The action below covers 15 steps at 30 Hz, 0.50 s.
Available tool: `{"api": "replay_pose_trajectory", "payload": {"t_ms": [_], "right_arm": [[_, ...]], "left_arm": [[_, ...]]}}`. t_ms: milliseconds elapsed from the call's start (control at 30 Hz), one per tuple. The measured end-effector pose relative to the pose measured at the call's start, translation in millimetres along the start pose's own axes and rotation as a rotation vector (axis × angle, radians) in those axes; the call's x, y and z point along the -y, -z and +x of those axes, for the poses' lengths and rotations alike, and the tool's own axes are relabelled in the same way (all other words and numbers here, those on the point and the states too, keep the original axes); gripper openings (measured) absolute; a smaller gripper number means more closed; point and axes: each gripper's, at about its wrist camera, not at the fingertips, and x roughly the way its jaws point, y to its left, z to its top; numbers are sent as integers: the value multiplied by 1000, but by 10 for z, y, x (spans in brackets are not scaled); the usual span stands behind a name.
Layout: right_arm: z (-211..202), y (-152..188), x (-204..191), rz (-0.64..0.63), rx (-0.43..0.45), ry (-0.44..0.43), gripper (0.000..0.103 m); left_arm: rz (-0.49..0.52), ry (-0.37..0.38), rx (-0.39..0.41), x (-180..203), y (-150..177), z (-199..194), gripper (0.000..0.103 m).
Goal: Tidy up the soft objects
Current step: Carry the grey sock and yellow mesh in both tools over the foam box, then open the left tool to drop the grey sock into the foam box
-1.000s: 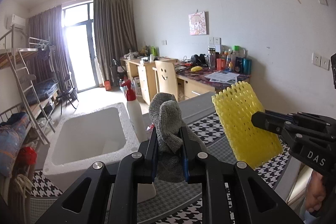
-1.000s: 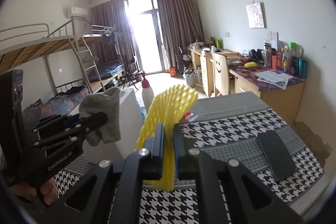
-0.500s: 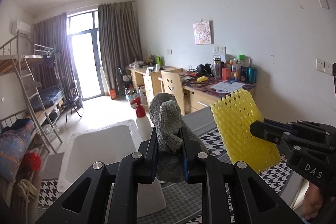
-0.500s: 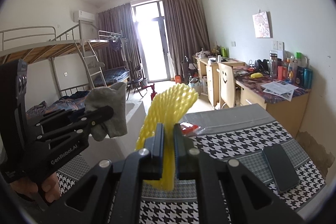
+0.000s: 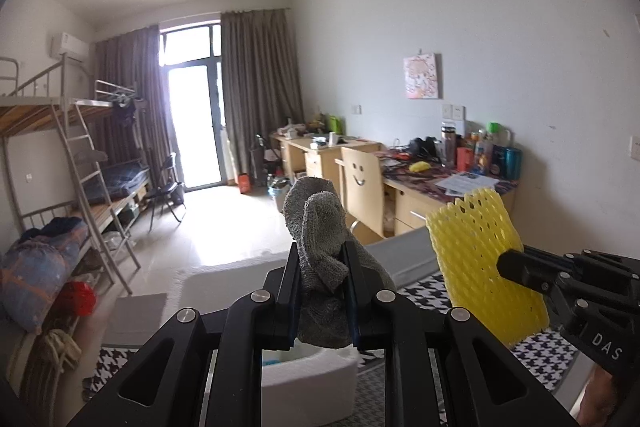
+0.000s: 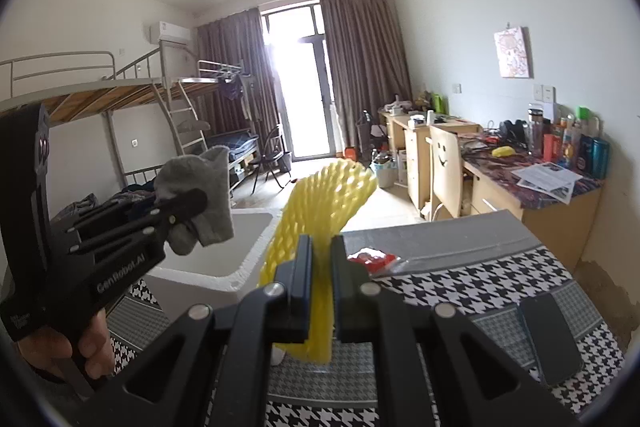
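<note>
The left tool (image 5: 321,269) is clamped on a grey cloth (image 5: 320,227), whose bunched top stands up above the pads and whose loose end hangs below them, over the white foam box (image 6: 224,263) at the desk's left side. The right tool (image 6: 320,259) is closed on a yellow foam net (image 6: 320,211), held upright above the houndstooth-patterned desk (image 6: 460,279). A dark phone (image 6: 548,339) lies flat on the desk to the right, and a red packet (image 6: 372,259) lies further back.

Two side-by-side wrist views, roomward (perhaps slightly downward), sharing desks (image 5: 404,179).
</note>
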Motion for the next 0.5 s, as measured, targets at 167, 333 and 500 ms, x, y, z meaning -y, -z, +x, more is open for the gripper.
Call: {"api": "replay_pose_trajectory", "payload": {"t_ms": [167,333,500], "right_arm": [[58,-57,-86,-15,0,-23,11],[117,-103,-172,-34,-2,-55,11],[182,-128,-230,-46,-10,-70,11]], "left_arm": [[-34,-48,-3,-130,-43,73,19],[-55,-79,-11,-239,-59,149,19],[-75,-92,-31,-318,-46,229,19]]}}
